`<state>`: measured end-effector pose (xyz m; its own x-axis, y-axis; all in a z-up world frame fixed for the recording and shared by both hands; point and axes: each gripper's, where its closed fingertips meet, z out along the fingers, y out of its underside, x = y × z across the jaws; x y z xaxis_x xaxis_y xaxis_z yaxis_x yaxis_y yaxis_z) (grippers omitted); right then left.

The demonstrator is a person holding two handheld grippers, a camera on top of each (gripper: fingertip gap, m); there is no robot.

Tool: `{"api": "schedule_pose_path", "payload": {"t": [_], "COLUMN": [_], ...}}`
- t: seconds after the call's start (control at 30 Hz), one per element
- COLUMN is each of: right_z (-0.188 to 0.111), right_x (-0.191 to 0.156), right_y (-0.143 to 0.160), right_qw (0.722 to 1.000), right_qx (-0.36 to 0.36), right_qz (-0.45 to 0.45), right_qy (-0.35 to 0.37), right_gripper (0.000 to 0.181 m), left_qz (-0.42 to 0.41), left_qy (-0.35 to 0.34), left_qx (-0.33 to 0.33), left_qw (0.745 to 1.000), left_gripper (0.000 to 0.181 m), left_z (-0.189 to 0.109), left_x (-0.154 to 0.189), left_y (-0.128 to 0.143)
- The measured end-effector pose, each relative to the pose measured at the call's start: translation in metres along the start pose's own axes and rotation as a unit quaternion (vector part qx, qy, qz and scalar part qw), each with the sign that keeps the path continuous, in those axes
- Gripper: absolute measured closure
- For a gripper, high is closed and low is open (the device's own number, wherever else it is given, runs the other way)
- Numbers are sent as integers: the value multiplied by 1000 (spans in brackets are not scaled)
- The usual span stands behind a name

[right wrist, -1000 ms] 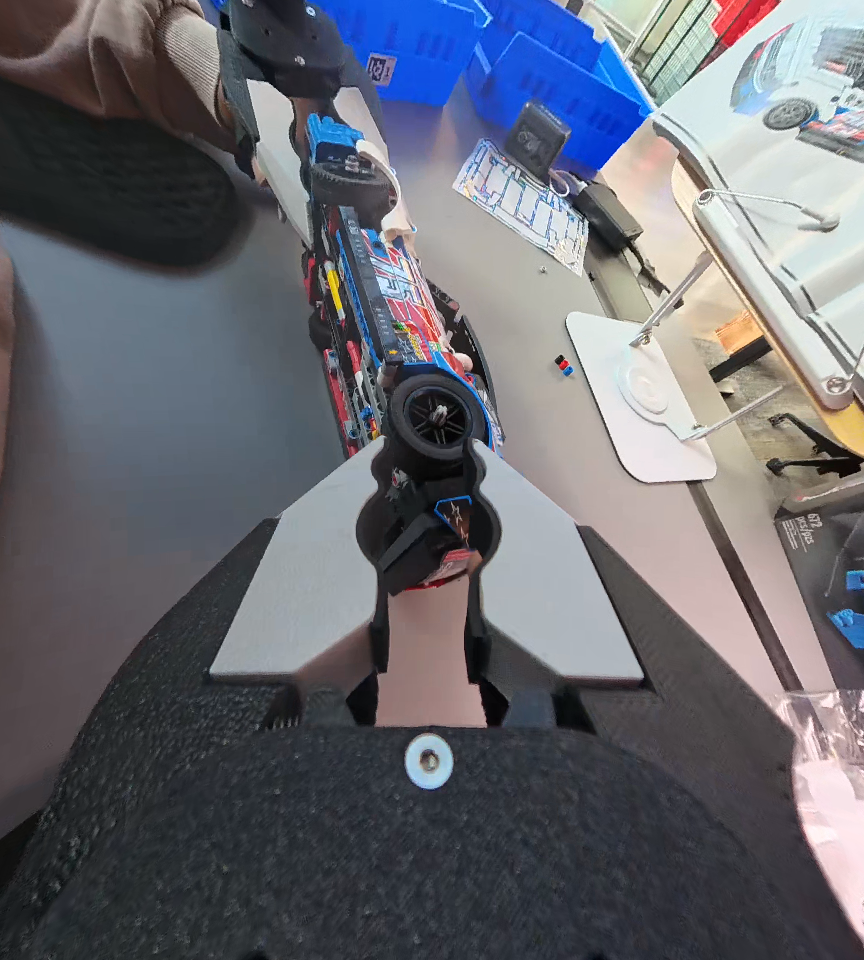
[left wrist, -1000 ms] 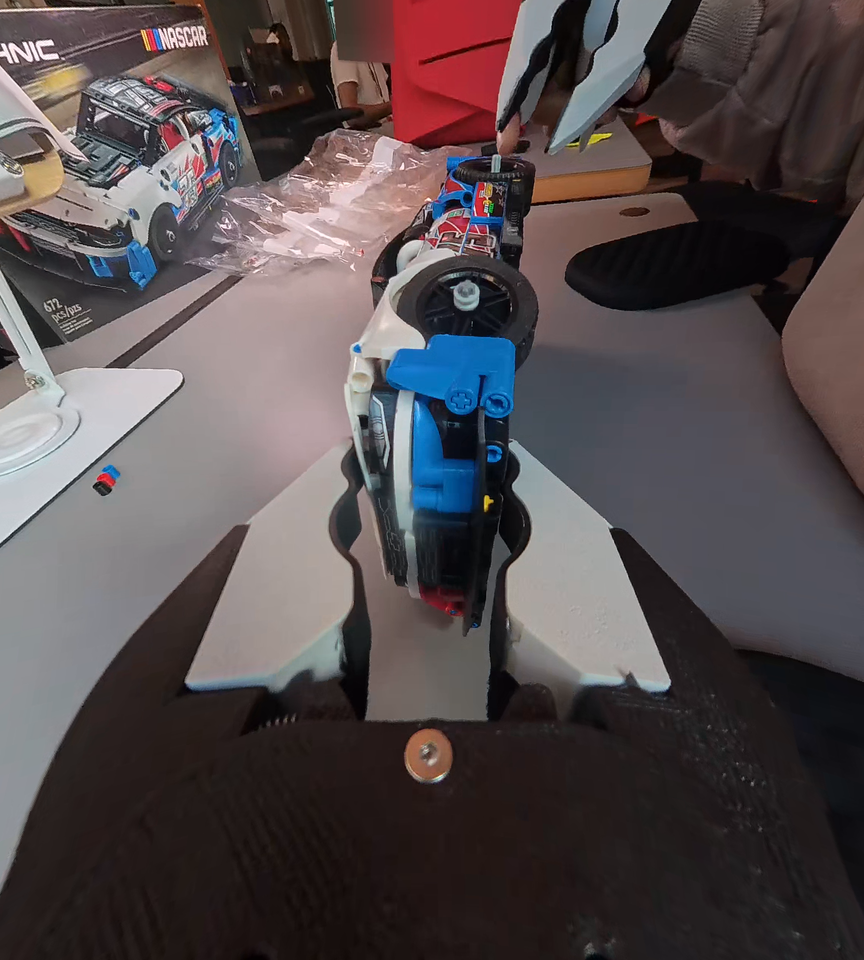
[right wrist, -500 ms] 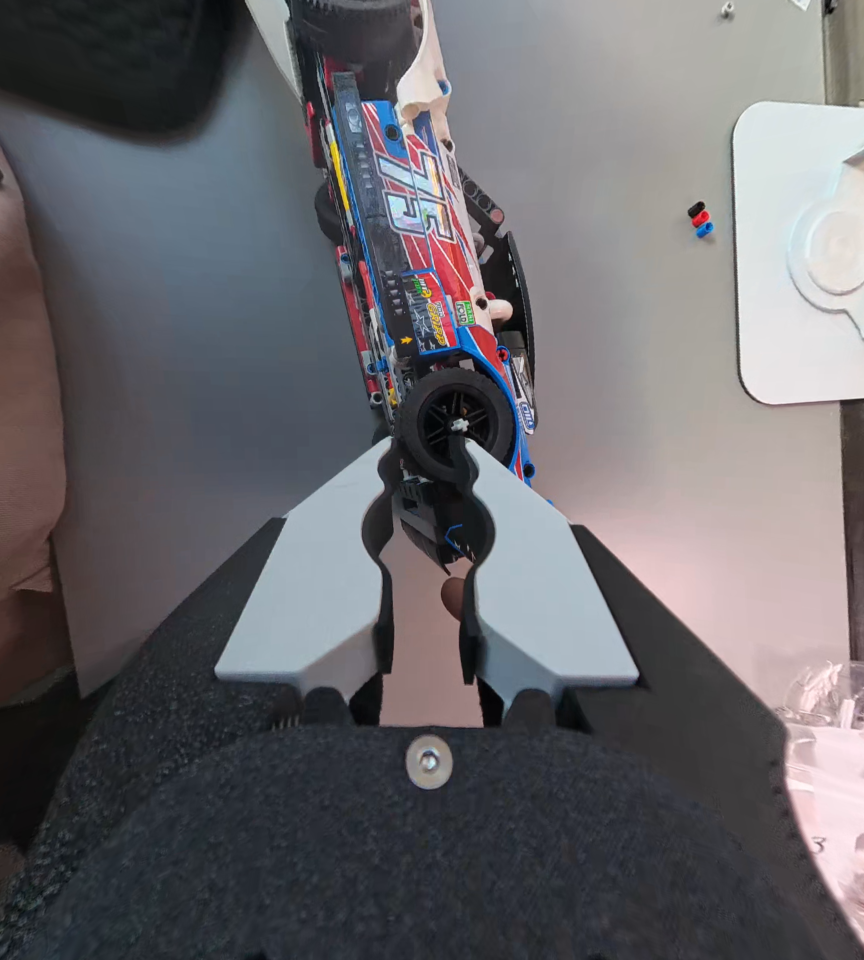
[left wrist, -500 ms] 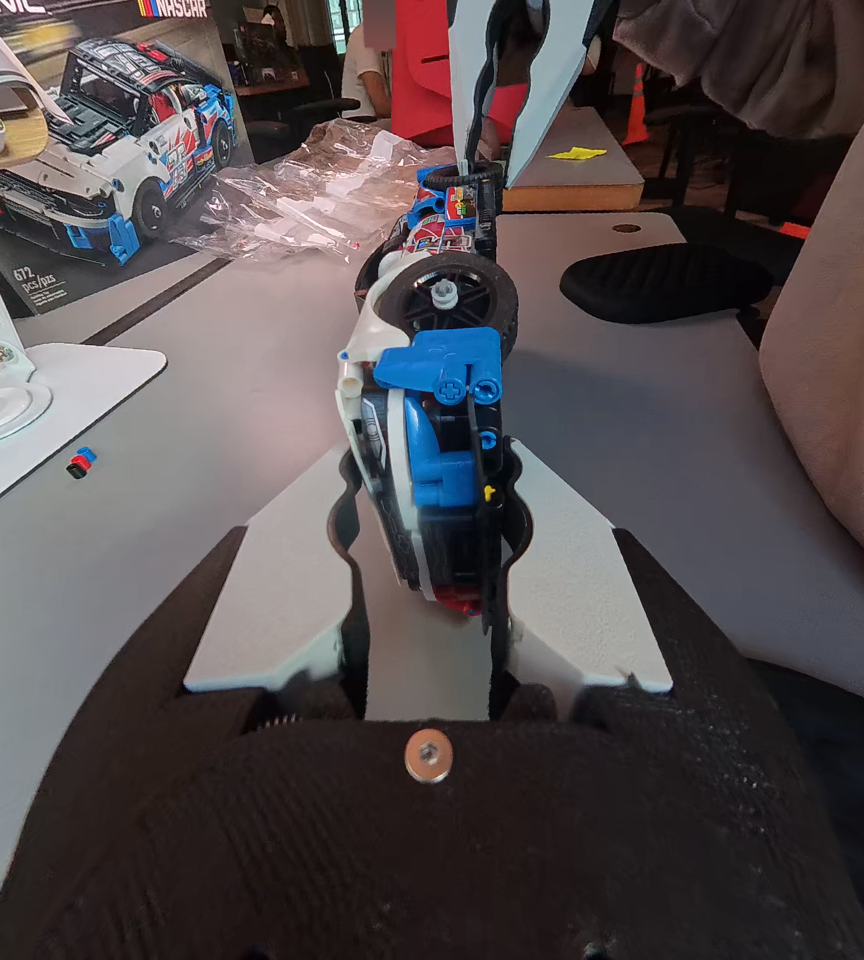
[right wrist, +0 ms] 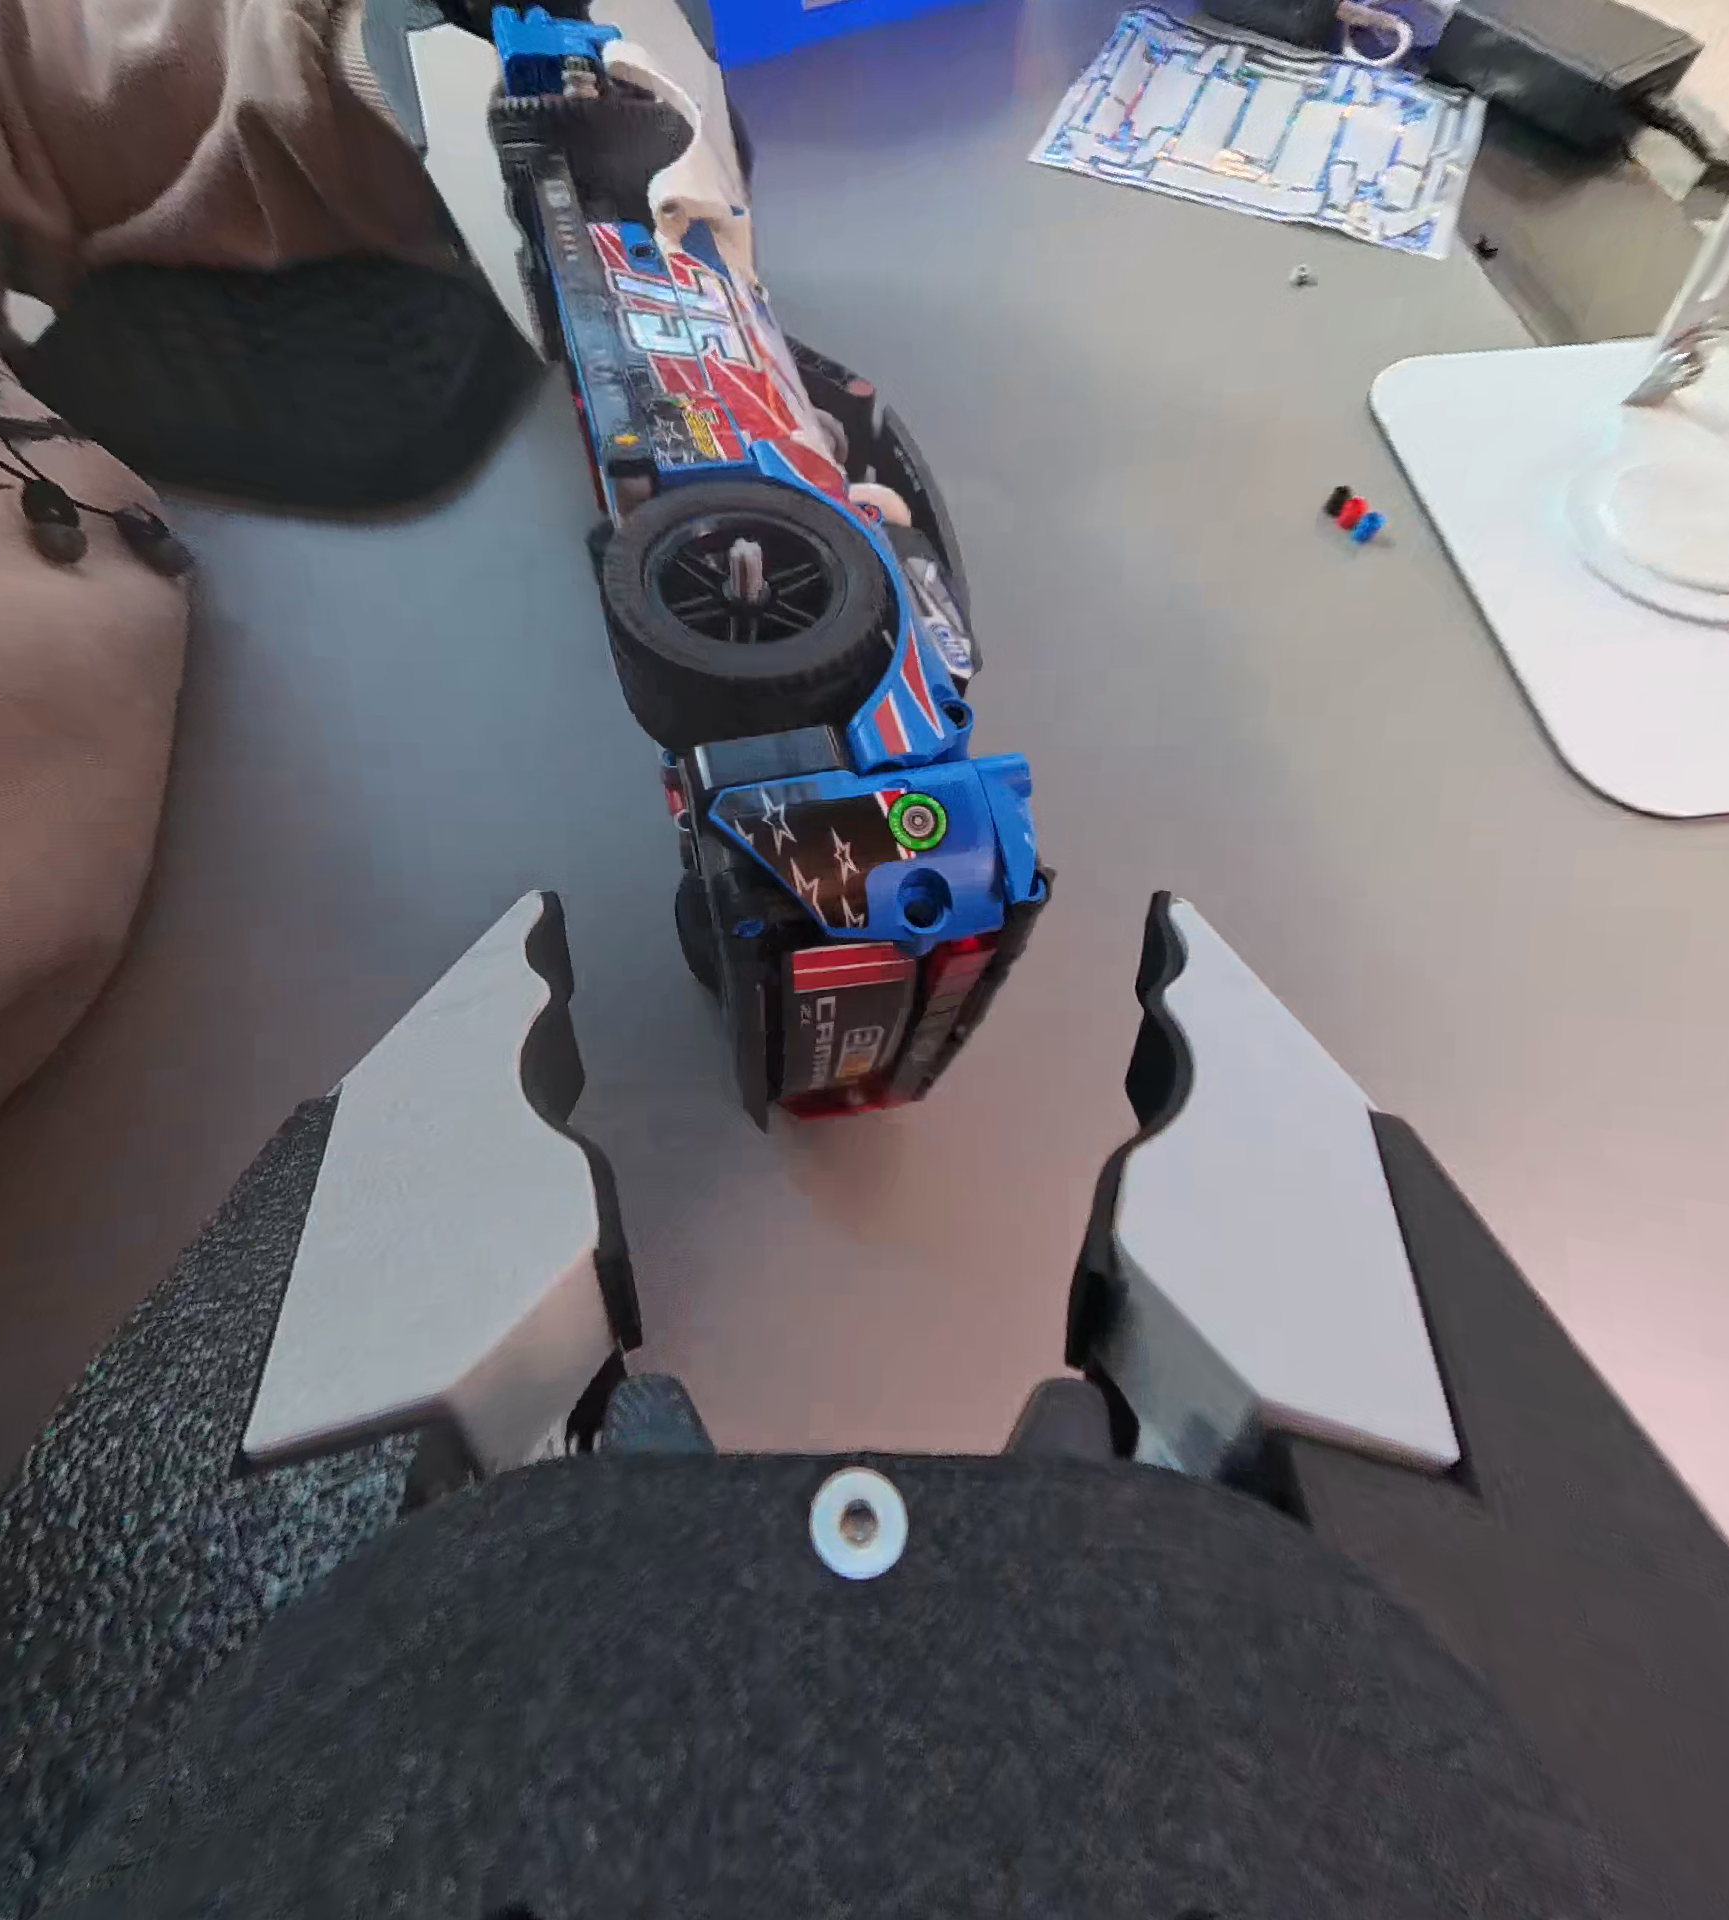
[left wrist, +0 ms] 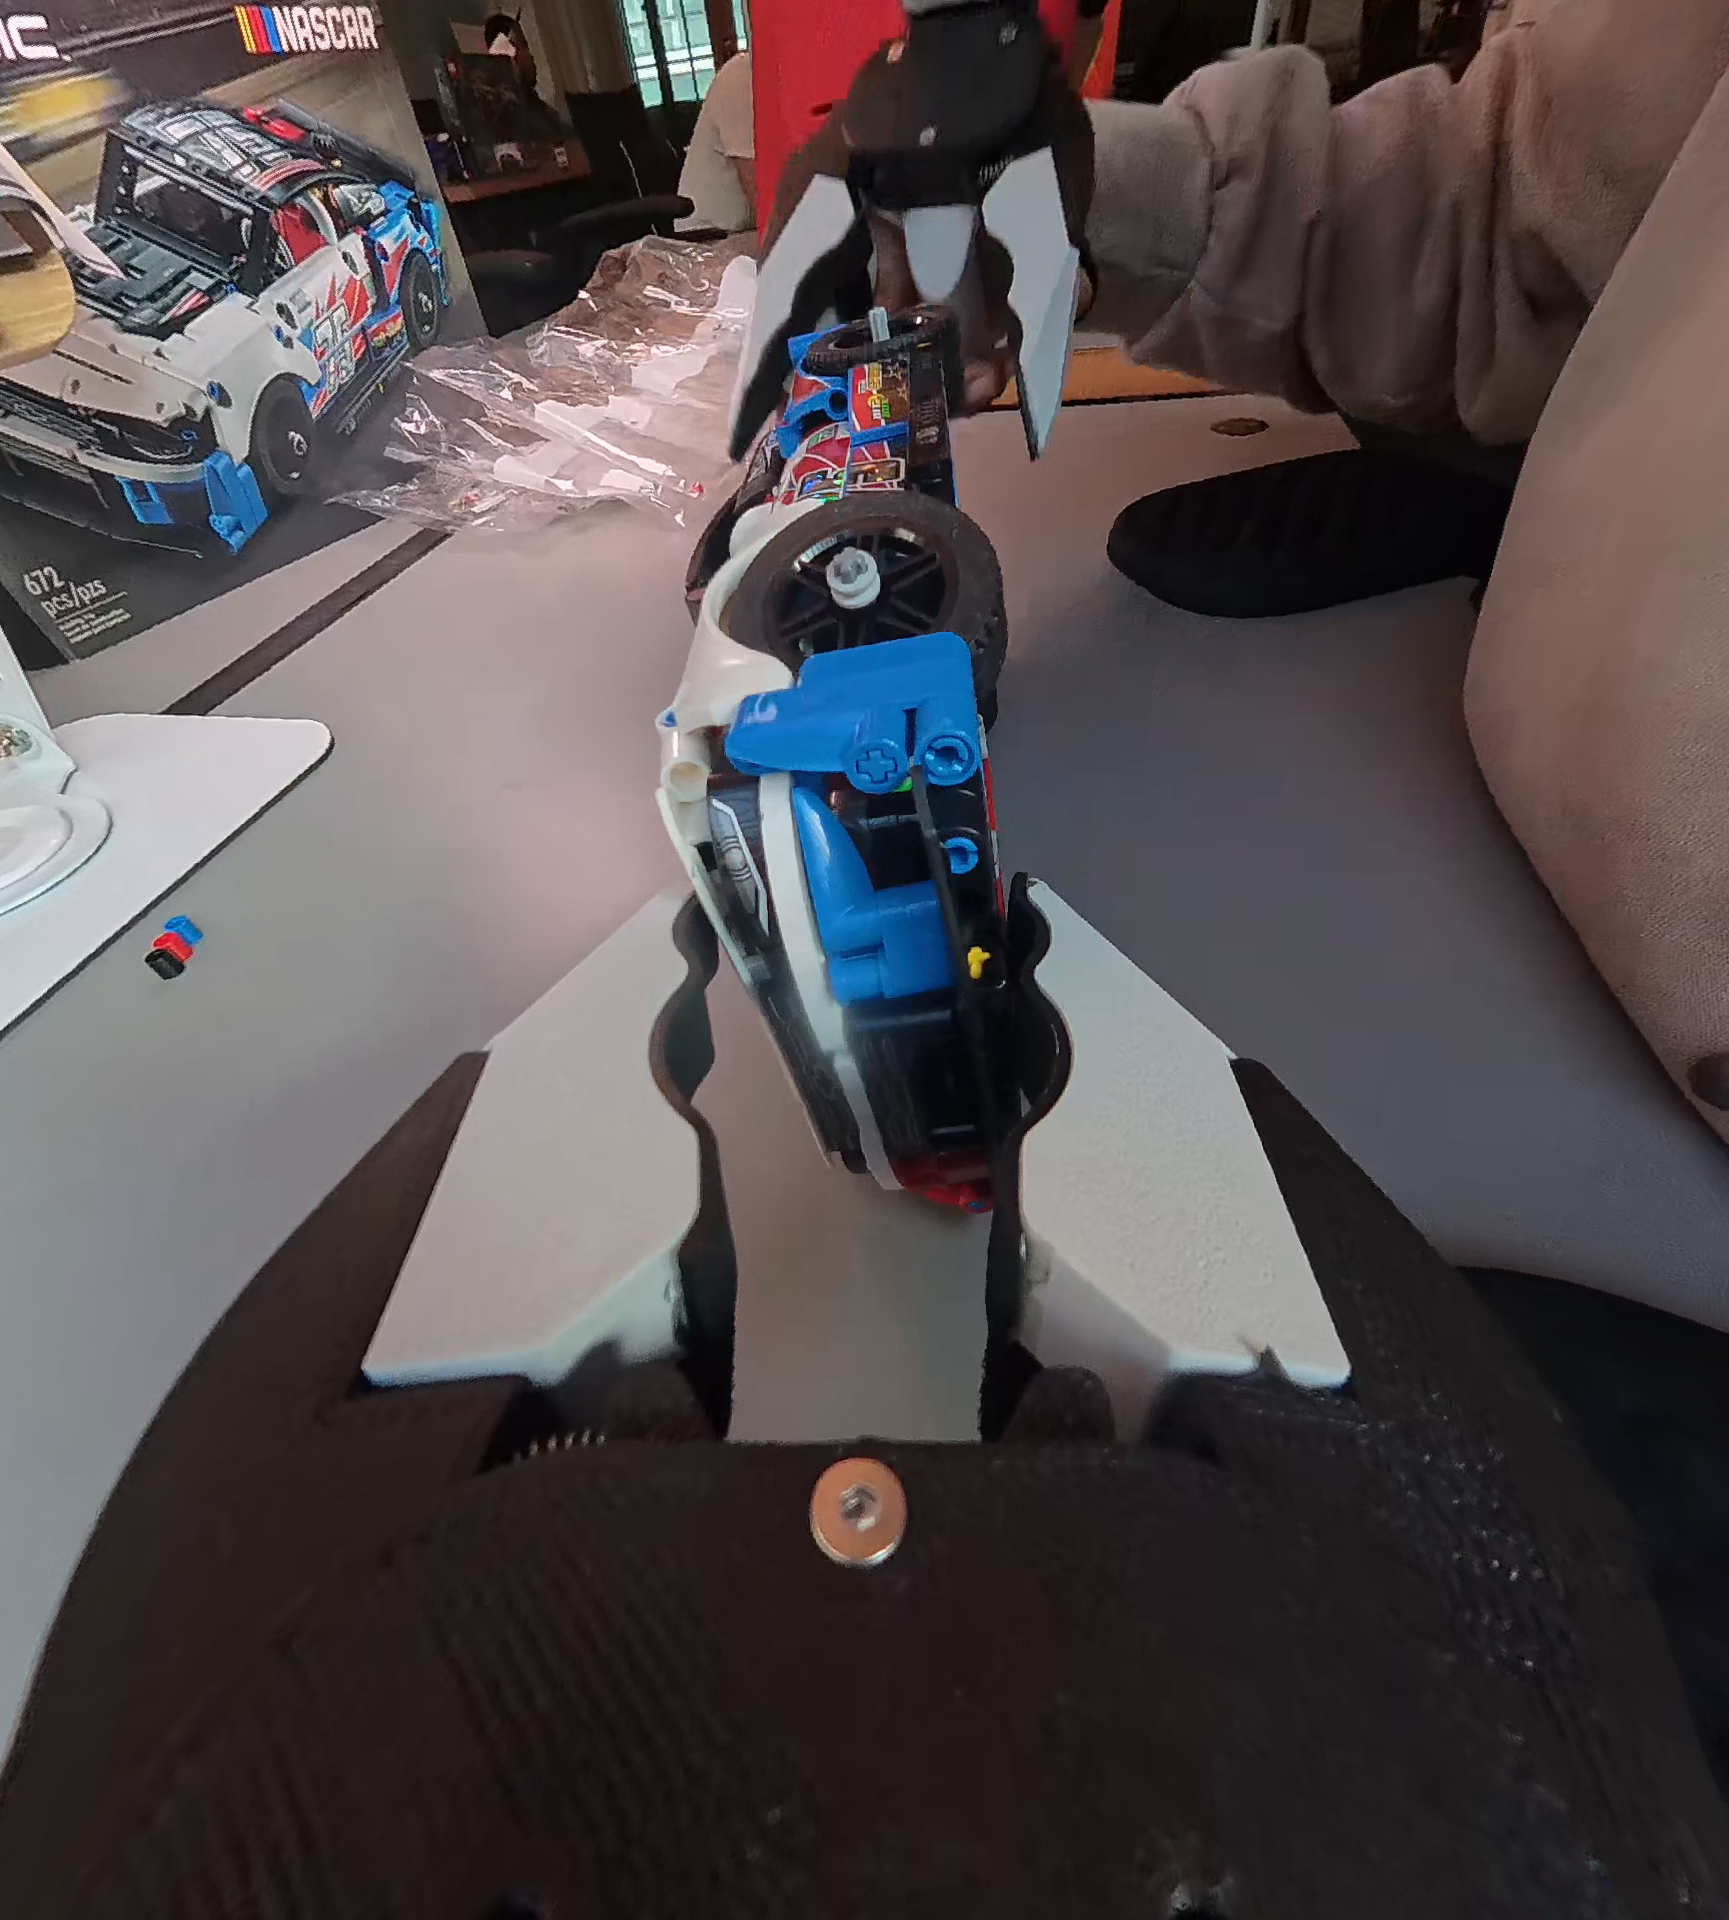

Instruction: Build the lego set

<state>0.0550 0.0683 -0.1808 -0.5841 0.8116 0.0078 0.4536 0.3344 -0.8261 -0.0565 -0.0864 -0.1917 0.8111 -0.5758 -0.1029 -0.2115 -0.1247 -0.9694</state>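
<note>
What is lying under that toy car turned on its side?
Only the bare grey table shows under the toy car, which rests on its side with a wheel facing up. The side pressed against the table is covered and cannot be seen.

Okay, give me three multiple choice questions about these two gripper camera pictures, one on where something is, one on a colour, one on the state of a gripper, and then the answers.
1. Where does the small loose stack of pieces lie?
A. on the grey table beside the white stand base
B. on the car's roof
C. inside the plastic bag

2. What colours is that stack?
A. yellow, green, white
B. black, red, blue
C. all grey

3. How is the right gripper?
A. shut on a wheel
B. open, fingers apart at the car's rear
C. out of view

Answers: 1 A, it sits on bare tabletop next to the base. 2 B, three bands show. 3 B, a wide gap shows around the lego car, while the left gripper clamps its other end.
</note>
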Motion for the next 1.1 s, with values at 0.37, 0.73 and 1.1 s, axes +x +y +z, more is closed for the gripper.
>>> {"api": "schedule_pose_path", "payload": {"t": [0.37, 0.73, 1.1], "right_z": [17, 14, 10], "right_x": [-18, -21, -29], "right_y": [3, 6, 8], "right_qw": [996, 997, 995], "right_qx": [82, 71, 74], "right_qz": [-31, -38, -59], "right_qy": [-22, -2, -15], "right_gripper": [116, 116, 118], "left_qz": [-314, -220, -123], "left_qy": [-220, -269, -78], "left_qx": [7, -277, -246], "left_qw": [924, 896, 958], "left_gripper": [123, 160, 177], "left_z": [-77, -42, 53], "left_x": [-190, -296, -193], "left_y": [11, 115, 58]}}
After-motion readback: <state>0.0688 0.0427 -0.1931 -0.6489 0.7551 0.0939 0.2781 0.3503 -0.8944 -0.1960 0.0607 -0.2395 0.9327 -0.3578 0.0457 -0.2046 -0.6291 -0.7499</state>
